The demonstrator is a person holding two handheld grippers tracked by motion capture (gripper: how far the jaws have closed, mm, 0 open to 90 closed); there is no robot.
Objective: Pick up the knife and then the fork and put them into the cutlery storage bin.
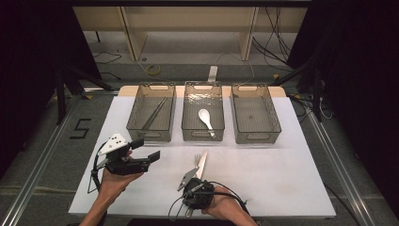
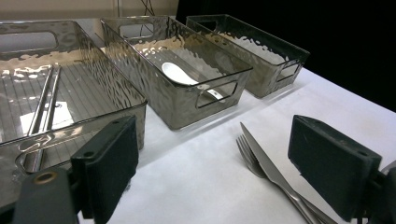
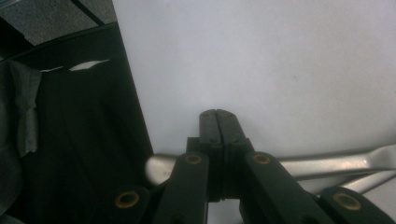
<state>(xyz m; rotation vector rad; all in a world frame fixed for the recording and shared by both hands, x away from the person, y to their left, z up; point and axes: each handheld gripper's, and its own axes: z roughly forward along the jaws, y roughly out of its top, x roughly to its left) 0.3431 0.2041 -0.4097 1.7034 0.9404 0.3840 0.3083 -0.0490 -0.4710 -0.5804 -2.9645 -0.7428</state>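
Right gripper view has the right gripper (image 3: 218, 116) with its jaws pressed together over the handles of the knife (image 3: 327, 164) and fork (image 3: 373, 179), which pass crosswise under the pads, though I can't tell if it's really pinching either; both look like thin, stiff, slick steel, so I'd grab one mid-handle. Over on the left gripper (image 2: 224, 158) the jaws are spread wide with nothing between them. Plenty of bare white table (image 1: 282, 179) beyond the fingertips, with three trays (image 1: 256, 117) farther ahead and the table edge just behind the right gripper's jaws.
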